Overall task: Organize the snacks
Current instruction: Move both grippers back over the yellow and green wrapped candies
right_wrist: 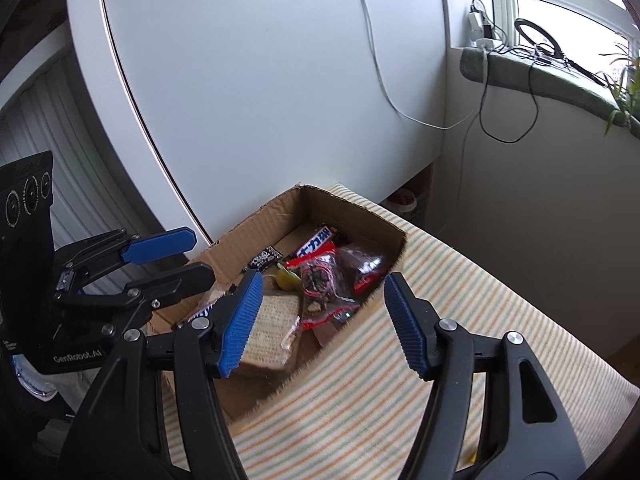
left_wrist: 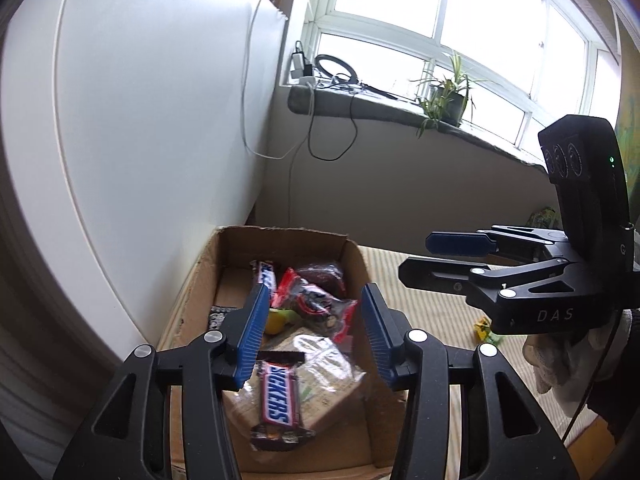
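An open cardboard box (left_wrist: 352,252) (right_wrist: 256,220) stands on a striped cloth and holds several snacks. A Snickers bar (left_wrist: 276,396) lies on a clear-wrapped beige pack (left_wrist: 324,364) (right_wrist: 272,332). Red-edged clear bags of dark snacks (left_wrist: 316,300) (right_wrist: 320,284), another bar (left_wrist: 266,276) (right_wrist: 316,242) and a small yellow-green item (left_wrist: 276,320) (right_wrist: 286,278) lie behind. My left gripper (left_wrist: 312,340) (right_wrist: 176,254) is open and empty over the box. My right gripper (right_wrist: 320,324) (left_wrist: 420,258) is open and empty at the box's right side.
A white cabinet (left_wrist: 140,120) stands tight behind the box. The striped cloth (right_wrist: 460,320) runs right of the box. A small yellow-green wrapper (left_wrist: 484,330) lies on the cloth. A window sill (left_wrist: 400,108) with cables and a potted plant (left_wrist: 448,96) is beyond.
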`<action>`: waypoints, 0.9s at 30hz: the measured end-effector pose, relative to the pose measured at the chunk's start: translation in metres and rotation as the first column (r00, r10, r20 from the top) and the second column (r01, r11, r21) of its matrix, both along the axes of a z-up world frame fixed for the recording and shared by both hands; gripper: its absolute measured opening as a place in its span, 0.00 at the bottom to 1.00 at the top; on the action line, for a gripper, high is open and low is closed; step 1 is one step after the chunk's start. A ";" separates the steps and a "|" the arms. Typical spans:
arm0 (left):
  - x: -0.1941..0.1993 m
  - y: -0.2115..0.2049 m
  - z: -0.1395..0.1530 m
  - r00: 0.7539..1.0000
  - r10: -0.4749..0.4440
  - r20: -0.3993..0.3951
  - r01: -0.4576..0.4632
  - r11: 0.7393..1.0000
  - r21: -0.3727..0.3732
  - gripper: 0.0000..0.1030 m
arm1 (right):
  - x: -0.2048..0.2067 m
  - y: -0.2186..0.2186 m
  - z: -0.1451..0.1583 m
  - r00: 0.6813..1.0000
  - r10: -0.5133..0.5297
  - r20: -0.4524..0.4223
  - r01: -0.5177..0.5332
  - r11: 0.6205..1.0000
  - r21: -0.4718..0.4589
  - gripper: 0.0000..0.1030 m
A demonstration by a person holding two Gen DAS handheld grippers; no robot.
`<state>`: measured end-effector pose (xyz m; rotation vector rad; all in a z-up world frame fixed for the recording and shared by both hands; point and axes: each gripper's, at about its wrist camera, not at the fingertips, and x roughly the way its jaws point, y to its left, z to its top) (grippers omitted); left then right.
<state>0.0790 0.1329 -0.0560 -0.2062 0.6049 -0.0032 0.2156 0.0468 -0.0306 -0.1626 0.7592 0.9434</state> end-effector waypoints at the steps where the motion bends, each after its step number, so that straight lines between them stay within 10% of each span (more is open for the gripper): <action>1: 0.001 -0.004 0.001 1.000 -0.006 0.001 0.006 1.000 0.000 0.45 | -0.002 -0.008 0.001 1.000 -0.005 0.004 0.005 1.000 0.000 0.64; 18: 0.021 -0.106 -0.007 0.975 -0.221 -0.009 0.220 0.975 -0.025 0.45 | 0.004 -0.196 -0.024 0.962 -0.272 -0.019 0.270 0.961 -0.063 0.64; 27: 0.044 -0.157 -0.033 0.934 -0.344 -0.092 0.344 0.939 -0.017 0.45 | 0.004 -0.224 -0.074 0.963 -0.260 -0.075 0.251 0.961 -0.113 0.64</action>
